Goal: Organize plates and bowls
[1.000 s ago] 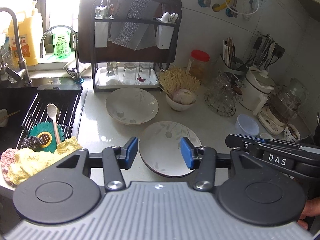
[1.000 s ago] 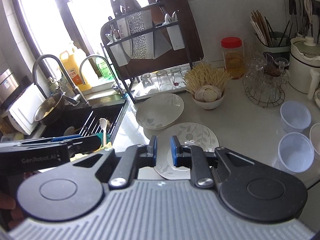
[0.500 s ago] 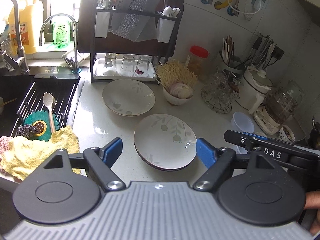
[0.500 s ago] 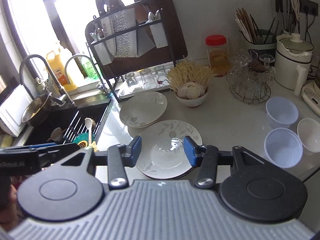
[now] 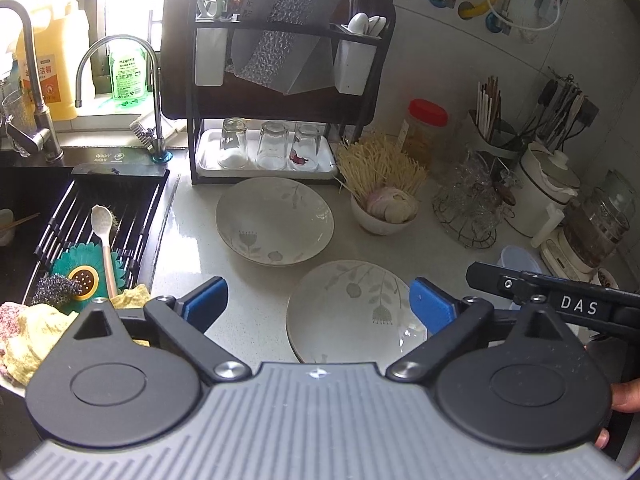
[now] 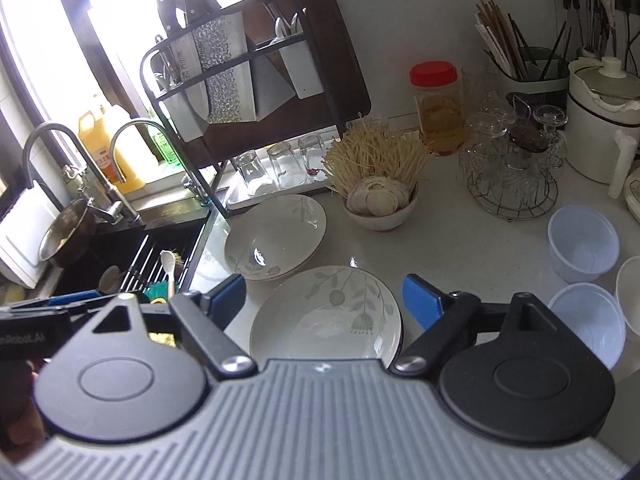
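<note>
Two white floral plates lie on the pale counter. The near plate (image 5: 348, 312) (image 6: 326, 316) sits just ahead of both grippers; the far plate (image 5: 275, 221) (image 6: 276, 236) lies behind it toward the rack. My left gripper (image 5: 318, 306) hovers over the near plate's left side, its jaws opening wide, nothing pressed between the blue pads. My right gripper (image 6: 326, 298) straddles the near plate from above, jaws also opening, pads clear of the rim. A white bowl (image 5: 382, 216) (image 6: 380, 204) holds enoki and sliced mushrooms.
A black dish rack (image 5: 276, 80) with upturned glasses stands at the back. The sink (image 5: 80, 220) with a spoon, scrubbers and cloth is at the left. Plastic tubs (image 6: 582, 244), a wire glass stand (image 6: 514, 168), a jar and appliances crowd the right.
Both grippers have opened from nearly shut to wide. Both have moved forward and slightly down, so the near plate now sits closer under the fingers.
</note>
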Demonstrator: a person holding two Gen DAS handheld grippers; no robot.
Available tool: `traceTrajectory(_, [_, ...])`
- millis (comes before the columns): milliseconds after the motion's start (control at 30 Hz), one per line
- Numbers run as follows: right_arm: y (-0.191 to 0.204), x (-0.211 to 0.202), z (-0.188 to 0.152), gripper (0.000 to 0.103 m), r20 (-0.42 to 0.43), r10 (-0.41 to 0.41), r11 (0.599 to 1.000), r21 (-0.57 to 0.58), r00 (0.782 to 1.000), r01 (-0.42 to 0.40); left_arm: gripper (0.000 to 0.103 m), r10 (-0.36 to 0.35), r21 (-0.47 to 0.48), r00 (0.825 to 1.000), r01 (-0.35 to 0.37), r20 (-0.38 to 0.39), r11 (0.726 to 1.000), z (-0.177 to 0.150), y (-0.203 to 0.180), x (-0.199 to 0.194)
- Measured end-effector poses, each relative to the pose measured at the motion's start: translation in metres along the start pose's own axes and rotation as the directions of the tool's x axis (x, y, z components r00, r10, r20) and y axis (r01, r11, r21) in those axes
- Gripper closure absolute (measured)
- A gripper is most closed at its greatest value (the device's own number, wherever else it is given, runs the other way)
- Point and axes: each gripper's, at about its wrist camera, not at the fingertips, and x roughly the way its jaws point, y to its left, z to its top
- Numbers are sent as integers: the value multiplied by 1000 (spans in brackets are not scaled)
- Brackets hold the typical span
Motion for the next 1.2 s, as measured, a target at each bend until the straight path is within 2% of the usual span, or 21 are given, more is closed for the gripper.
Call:
traceTrajectory(167, [-14,32,10,16,-44,4,998,62,999,-2,4,62,-21,998,-62,-13,998,16,11,33])
traceTrajectory(333, [-26,66,19,16,-88,20,991,136,996,-8,4,41,-110,998,-47,-54,993,32,36,70])
traceTrajectory(533, [-26,101,25,17,-103,55,987,157,993,-39,4,84,-96,994,-90,-71,991,41,54,104])
traceTrajectory(667, [-26,120,26,18,-121,90,982,178,989,-68,5,61,-117,993,-73,-104,990,42,64,127])
traceTrajectory(700, [-25,125,27,22,-130,97,980,184,987,-72,5,51,-122,993,-64,-108,990,42,66,132])
traceTrajectory(867, [-27,156,32,33,-174,99,979,194,980,-64,21,48,-148,987,-71,-151,986,43,79,159])
traceTrajectory(933, [-28,167,34,34,-188,106,977,200,977,-67,27,46,-169,986,-74,-162,983,44,84,169])
traceTrajectory(1033, [-29,182,38,45,-207,117,977,198,971,-76,32,15,-206,982,-54,-186,977,46,93,186])
traceTrajectory(1200, [-31,206,42,48,-234,132,976,203,963,-84,47,2,-273,974,-66,-228,960,51,107,215])
